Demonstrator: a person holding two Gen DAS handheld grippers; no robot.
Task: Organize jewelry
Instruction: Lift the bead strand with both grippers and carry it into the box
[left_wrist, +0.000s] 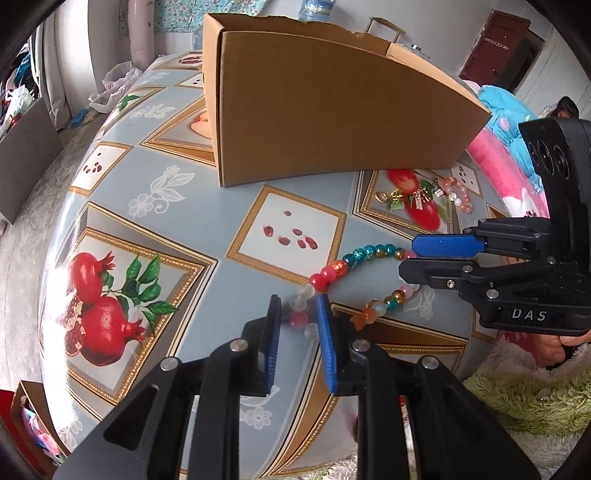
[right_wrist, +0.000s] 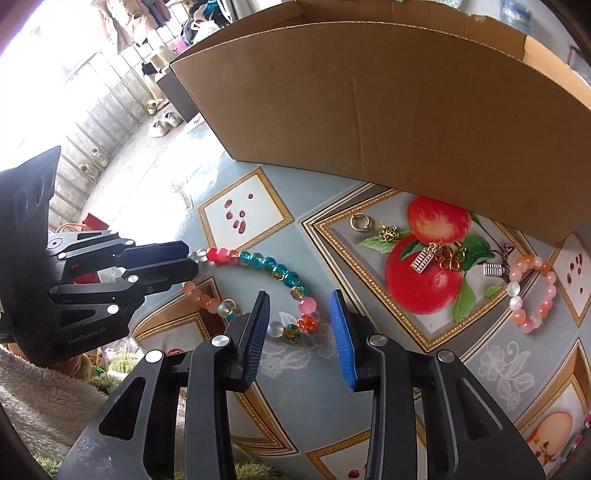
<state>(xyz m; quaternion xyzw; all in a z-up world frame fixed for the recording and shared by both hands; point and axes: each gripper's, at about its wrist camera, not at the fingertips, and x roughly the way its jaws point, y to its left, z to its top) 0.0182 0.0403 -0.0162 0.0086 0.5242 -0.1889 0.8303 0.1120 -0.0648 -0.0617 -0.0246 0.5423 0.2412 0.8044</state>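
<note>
In your left wrist view, your left gripper (left_wrist: 298, 314) has its two blue pads a little way apart. A few pale and pink beads of the bead necklace (left_wrist: 354, 284) sit in the gap between them, but you cannot tell if the pads touch the beads. The necklace lies in a loop on the tablecloth (left_wrist: 177, 229). Your right gripper (left_wrist: 417, 258) comes in from the right side, low over the far end of the loop. The cardboard box (left_wrist: 332, 110) stands behind. Small gold charms (left_wrist: 410, 197) and a pink bracelet (left_wrist: 458, 194) lie near its right corner.

In your right wrist view, your right gripper (right_wrist: 299, 328) is wide open and holds nothing. The orange and clear beads of the necklace (right_wrist: 266, 273) lie between its pads. Your left gripper (right_wrist: 192, 262) sits at the other end, its tips right by the clear beads. A gold ring (right_wrist: 359, 222), the charms (right_wrist: 439, 256) and the bracelet (right_wrist: 532, 291) rest on the apple picture, just beside the box (right_wrist: 388, 96).
</note>
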